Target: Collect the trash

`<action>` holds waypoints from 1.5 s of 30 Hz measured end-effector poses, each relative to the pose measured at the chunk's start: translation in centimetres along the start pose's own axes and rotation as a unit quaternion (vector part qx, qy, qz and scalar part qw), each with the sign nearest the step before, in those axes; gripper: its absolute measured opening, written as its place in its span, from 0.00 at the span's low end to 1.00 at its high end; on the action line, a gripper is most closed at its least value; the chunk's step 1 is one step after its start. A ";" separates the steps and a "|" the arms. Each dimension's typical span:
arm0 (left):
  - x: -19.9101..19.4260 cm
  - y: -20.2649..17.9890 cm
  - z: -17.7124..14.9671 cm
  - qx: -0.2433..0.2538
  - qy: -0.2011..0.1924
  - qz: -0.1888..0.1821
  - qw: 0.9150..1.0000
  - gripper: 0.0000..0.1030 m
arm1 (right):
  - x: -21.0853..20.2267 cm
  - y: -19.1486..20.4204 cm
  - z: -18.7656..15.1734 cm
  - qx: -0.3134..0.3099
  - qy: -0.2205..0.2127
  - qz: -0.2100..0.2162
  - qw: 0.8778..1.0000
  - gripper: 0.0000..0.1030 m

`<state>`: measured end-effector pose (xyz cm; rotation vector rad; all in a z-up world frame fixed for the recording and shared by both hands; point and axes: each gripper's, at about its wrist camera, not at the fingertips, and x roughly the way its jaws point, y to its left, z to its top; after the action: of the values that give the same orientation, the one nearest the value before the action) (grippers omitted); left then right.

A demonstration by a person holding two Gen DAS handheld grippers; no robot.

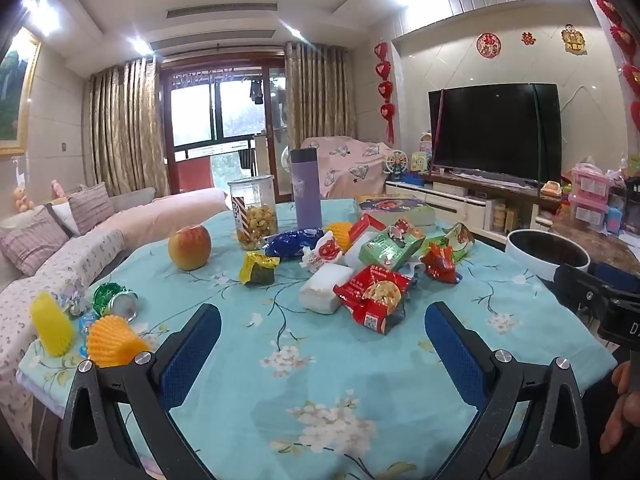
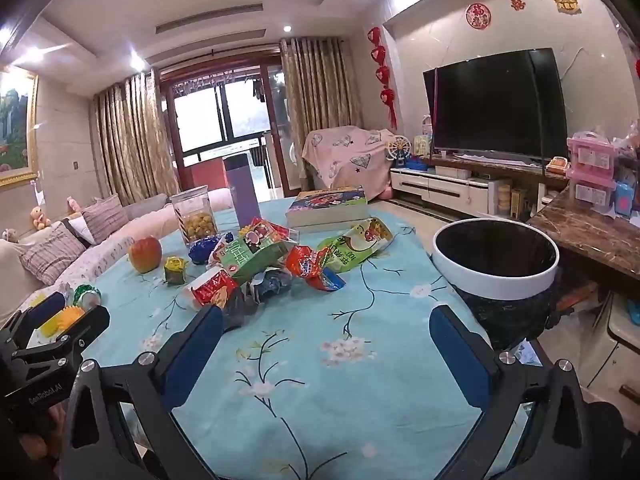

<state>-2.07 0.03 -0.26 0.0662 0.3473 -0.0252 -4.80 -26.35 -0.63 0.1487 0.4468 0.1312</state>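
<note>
Both tongs hang released and empty over the near end of the worktop (image 1: 328,360): left tongs (image 1: 322,344), right tongs (image 2: 326,344), jaws spread wide with only flowered cloth between them. Nothing is grasped yet, so I judge the collecting is at its very start. Next move, as I read it: reach forward to the nearest wrapper, the red packet (image 1: 374,294), clench on it, then carry it right to the bin (image 2: 496,258) at the worktop's right edge. Farther off lie the green carton (image 2: 256,256) and green pouch (image 2: 356,248); the pouch shows "100", other print is unreadable. Left tongs' body reads "GenRobot.AI". Apple (image 1: 190,247) and jar (image 1: 254,214) look like keepers.
</note>
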 end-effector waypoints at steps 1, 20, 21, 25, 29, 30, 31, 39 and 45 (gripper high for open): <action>0.0 0.0 0.0 0.000 0.000 0.000 1.000 0.99 | 0.1 0.1 0.0 -0.001 0.000 0.000 1.000 1.00; -0.1 0.3 0.1 -0.006 -0.001 -0.005 1.000 0.99 | 0.0 0.4 0.3 -0.001 0.027 -0.001 1.000 1.00; -0.1 0.3 0.1 -0.005 0.000 -0.005 1.000 0.99 | 0.0 0.4 0.3 -0.001 0.027 -0.002 1.000 1.00; 0.0 0.2 0.1 -0.003 0.001 -0.004 1.000 0.99 | 0.1 0.4 0.3 0.001 0.027 -0.001 1.000 1.00; -0.1 0.2 0.0 -0.004 0.001 -0.005 1.000 1.00 | 0.1 0.5 0.3 0.002 0.029 0.000 1.000 1.00; -0.1 0.2 0.0 -0.004 0.001 -0.004 1.000 1.00 | 0.2 0.4 0.3 0.003 0.029 0.001 1.000 1.00; 0.0 0.2 0.0 -0.004 0.001 -0.004 1.000 1.00 | 0.2 0.4 0.3 0.003 0.029 0.001 1.000 1.00; 0.1 0.1 0.1 -0.004 0.003 -0.005 1.000 0.99 | 0.2 0.5 0.4 0.004 0.029 0.002 1.000 1.00; 0.0 0.1 0.0 -0.004 0.003 -0.005 1.000 0.99 | 0.2 0.7 0.4 0.005 0.030 0.004 1.000 1.00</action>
<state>-2.02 0.13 -0.25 0.0563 0.3529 -0.0336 -4.49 -25.71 -0.30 0.1570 0.5061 0.1409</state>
